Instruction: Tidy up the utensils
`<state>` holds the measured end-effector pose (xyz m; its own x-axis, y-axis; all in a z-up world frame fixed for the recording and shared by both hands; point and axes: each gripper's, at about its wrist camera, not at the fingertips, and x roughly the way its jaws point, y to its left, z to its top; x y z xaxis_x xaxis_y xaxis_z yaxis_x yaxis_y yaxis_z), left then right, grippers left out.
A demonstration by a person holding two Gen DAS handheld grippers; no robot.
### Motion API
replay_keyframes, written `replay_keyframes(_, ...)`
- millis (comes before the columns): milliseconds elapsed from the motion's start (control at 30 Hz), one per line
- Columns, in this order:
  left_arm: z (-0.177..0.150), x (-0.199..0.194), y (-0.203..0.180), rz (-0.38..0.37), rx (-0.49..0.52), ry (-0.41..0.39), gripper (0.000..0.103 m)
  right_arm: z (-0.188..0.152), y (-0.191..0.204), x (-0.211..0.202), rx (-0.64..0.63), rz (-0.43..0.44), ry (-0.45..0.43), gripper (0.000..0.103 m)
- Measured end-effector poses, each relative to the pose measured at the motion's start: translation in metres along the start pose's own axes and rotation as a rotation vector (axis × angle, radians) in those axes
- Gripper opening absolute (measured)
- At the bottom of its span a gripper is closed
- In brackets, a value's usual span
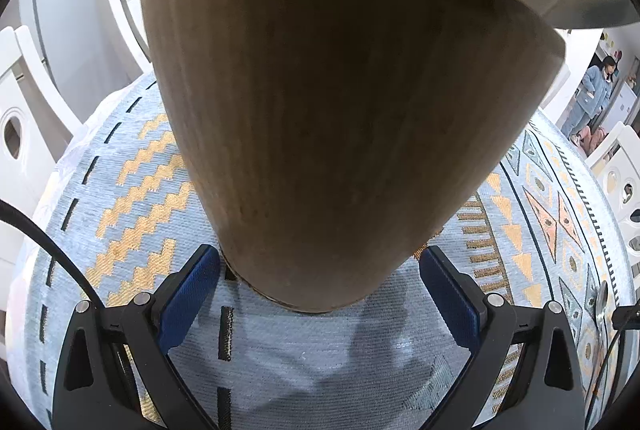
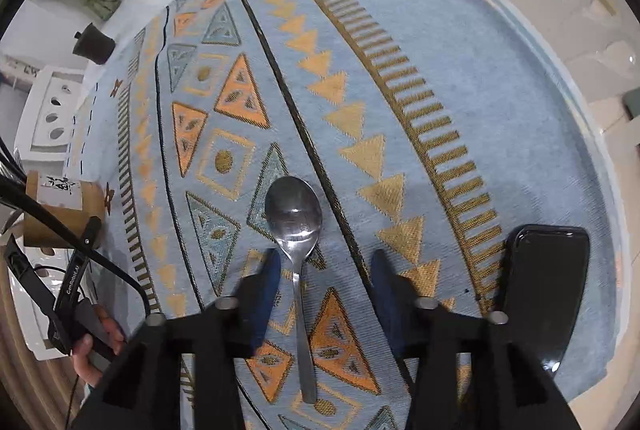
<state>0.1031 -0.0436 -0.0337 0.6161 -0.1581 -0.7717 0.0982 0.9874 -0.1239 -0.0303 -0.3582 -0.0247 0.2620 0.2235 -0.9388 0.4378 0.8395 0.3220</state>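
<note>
My left gripper (image 1: pixel 320 290) apparently clamps the tall wooden utensil holder (image 1: pixel 340 130), steadying it; my right gripper (image 2: pixel 324 282) straddles the steel spoon (image 2: pixel 294 214), fingers apart, to lift it.

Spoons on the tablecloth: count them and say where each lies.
1. The spoon lies flat on the patterned tablecloth, its handle between the right gripper's open fingers, untouched. More utensils may be hidden inside the wooden holder.

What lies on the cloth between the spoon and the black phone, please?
In the right wrist view, only bare patterned tablecloth separates the spoon from the phone; the right gripper hangs over that stretch.
</note>
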Motion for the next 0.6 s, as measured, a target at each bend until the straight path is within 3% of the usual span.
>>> replay_keyframes(233, 0.001, 0.002, 0.002, -0.002, 0.002, 0.004, 0.100, 0.023, 0.013, 0.020, -0.029, -0.003, -0.009, 0.046)
replay_keyframes(300, 0.001, 0.002, 0.002, -0.003, 0.002, 0.004, 0.100, 0.025, 0.021, 0.026, -0.084, -0.026, -0.014, 0.052)
replay_keyframes(467, 0.001, 0.004, 0.003, 0.002, 0.004, 0.005, 0.100, 0.014, 0.061, 0.038, -0.270, -0.246, -0.032, 0.051)
replay_keyframes(533, 0.001, 0.004, 0.003, 0.002, 0.004, 0.005, 0.100, 0.011, 0.072, 0.038, -0.303, -0.270, -0.034, 0.037)
replay_keyframes(600, 0.001, 0.004, 0.002, 0.004, 0.006, 0.006, 0.100, 0.013, 0.077, 0.037, -0.302, -0.283, -0.017, 0.036)
